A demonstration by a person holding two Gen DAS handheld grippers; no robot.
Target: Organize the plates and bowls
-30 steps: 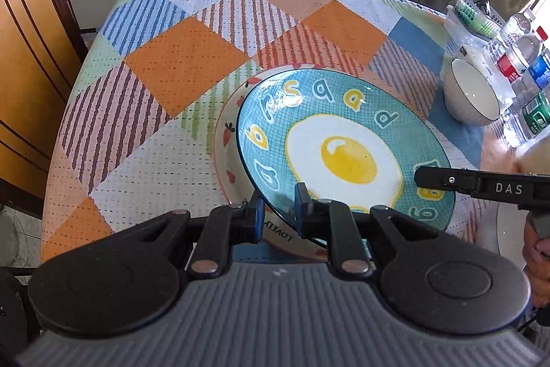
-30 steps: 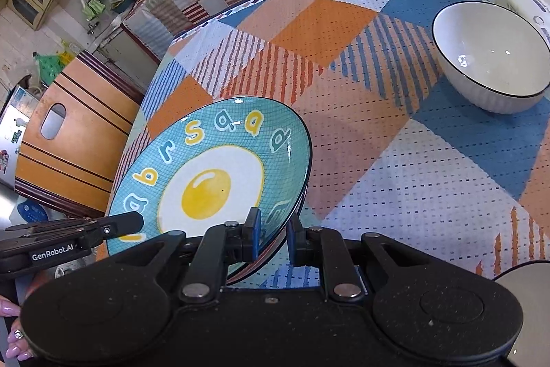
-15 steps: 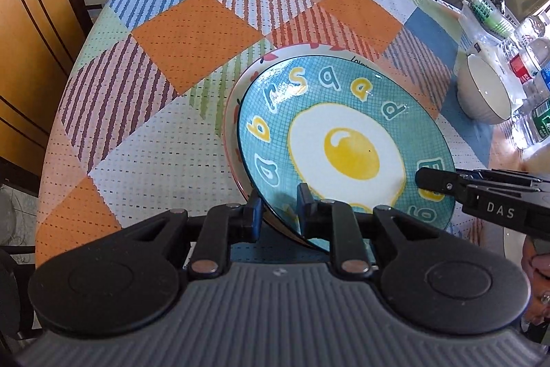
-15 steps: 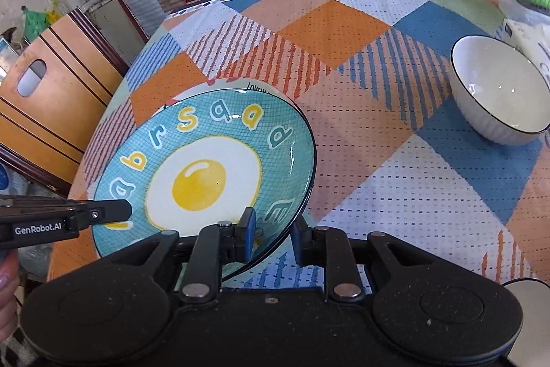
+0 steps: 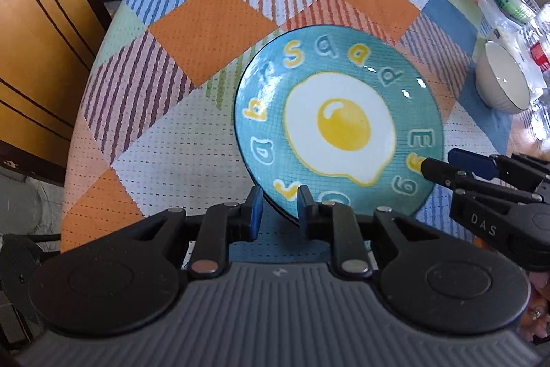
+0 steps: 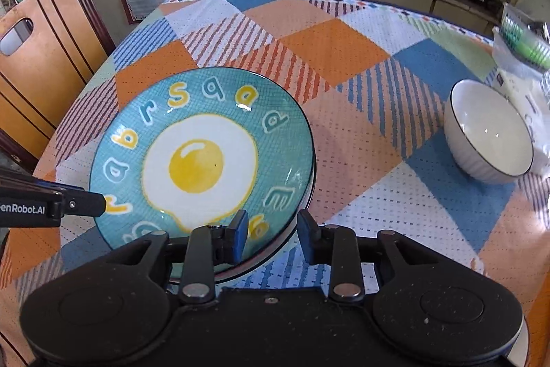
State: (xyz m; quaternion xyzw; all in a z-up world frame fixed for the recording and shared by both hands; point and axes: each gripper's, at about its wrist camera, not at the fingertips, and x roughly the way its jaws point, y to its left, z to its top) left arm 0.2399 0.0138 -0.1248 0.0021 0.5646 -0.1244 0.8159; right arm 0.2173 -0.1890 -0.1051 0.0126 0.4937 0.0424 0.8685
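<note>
Both views are bright and evenly lit by daylight that seems to come from the right and far side, where the left wrist view washes out to near white around the bottles [image 5: 539, 47]. Small white glints sit on the glazed teal plate [image 5: 338, 122] along its far rim and on the yolk, and on the inner wall of the white bowl [image 6: 490, 140]. Shadows are soft; a faint one lies on the desk [image 6: 343, 33] cloth right of the plate. Fisheye bending curves the desk edge and cupboards, strongest at the borders. The centre is sharp, the right edge smeared and hazy, corners darkened
</note>
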